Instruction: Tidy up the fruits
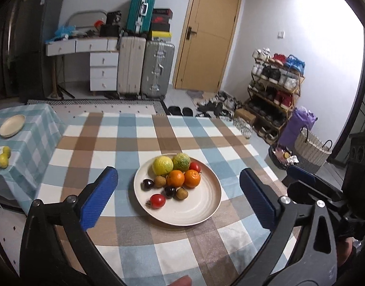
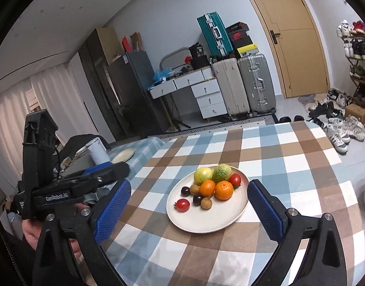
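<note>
A round cream plate (image 1: 201, 212) sits on the counter, which is covered with a blue, brown and white checked cloth (image 1: 158, 133). All the fruit on it is bunched in the far-left half, leaving the near-right part bare. At the back lie a yellow citrus fruit (image 1: 162, 165) and a green-and-yellow mottled one (image 1: 181, 161), touching each other. Just in front are two oranges (image 1: 175, 178) side by side, with a small red tomato (image 1: 194, 167) tucked behind the right one. Two brownish round fruits (image 1: 160, 181), two dark purple ones (image 1: 147, 184) and a second red tomato (image 1: 157, 201) lie nearest the front-left rim.

The left gripper (image 1: 178, 197) hangs above the counter with its blue-padded jaws spread wide on either side of the plate, holding nothing. The right gripper (image 2: 189, 206) does the same, jaws wide apart and empty, the plate framed between them.

On a neighbouring surface to the left, under a pale blue checked cloth, rest an empty cream plate (image 1: 12, 125) and two small yellow-green fruits (image 1: 5, 156)
</note>
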`<state>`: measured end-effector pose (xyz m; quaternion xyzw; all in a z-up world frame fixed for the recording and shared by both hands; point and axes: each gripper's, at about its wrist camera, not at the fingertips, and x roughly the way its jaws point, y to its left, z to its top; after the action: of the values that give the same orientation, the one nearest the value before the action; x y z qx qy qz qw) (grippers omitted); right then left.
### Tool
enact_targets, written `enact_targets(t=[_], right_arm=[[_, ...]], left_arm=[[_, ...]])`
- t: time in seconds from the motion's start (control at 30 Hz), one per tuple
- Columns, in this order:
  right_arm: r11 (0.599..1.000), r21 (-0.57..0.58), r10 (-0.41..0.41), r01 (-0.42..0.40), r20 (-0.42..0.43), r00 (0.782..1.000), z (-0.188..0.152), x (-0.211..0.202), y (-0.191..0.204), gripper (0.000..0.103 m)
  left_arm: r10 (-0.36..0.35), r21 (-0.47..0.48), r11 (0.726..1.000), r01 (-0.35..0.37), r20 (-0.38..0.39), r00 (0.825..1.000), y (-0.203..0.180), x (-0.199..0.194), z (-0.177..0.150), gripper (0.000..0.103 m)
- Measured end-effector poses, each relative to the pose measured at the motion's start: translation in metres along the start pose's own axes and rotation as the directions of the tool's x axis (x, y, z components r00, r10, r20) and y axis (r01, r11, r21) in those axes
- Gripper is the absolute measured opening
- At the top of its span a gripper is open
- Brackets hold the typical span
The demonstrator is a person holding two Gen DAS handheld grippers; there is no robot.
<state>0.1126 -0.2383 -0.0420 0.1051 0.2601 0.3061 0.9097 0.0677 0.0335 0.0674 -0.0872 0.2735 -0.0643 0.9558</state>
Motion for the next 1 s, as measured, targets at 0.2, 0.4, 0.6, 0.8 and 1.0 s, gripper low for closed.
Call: enact_targets(t=[0.2, 0.4, 0.6, 0.8, 1.0], right_arm=[[0.999, -0.034, -0.015, 0.016, 0.033, 0.999, -0.003, -0.023, 0.017, 0.103], [0.998, -0.048, -0.030, 0.033, 0.063, 0.998, -0.010, -0.039, 0.027, 0.103], [0.996, -0.067, -0.051, 0.059, 0.109, 0.993, -0.020, -0.053, 0.033, 0.103], [0.994, -0.080, -0.056, 0.071, 0.165, 0.985, -0.031, -0.061, 0.030, 0.103], [0.988, -0.119, -0.076, 0.101, 0.199, 0.977, -0.046, -0.059, 0.026, 0.103]], left_arm=[[0.031, -0.010, 0.999, -0.031, 0.015, 0.999, 0.002, -0.030, -0.007, 0.102], [0.082, -0.002, 0.997, -0.082, 0.059, 0.995, 0.001, -0.059, -0.018, 0.102], [0.104, 0.036, 0.993, -0.110, 0.142, 0.984, -0.003, -0.087, -0.034, 0.102], [0.104, 0.050, 0.992, -0.115, 0.178, 0.978, -0.006, -0.099, -0.052, 0.102], [0.131, 0.055, 0.988, -0.144, 0.200, 0.971, -0.002, -0.085, -0.070, 0.102]])
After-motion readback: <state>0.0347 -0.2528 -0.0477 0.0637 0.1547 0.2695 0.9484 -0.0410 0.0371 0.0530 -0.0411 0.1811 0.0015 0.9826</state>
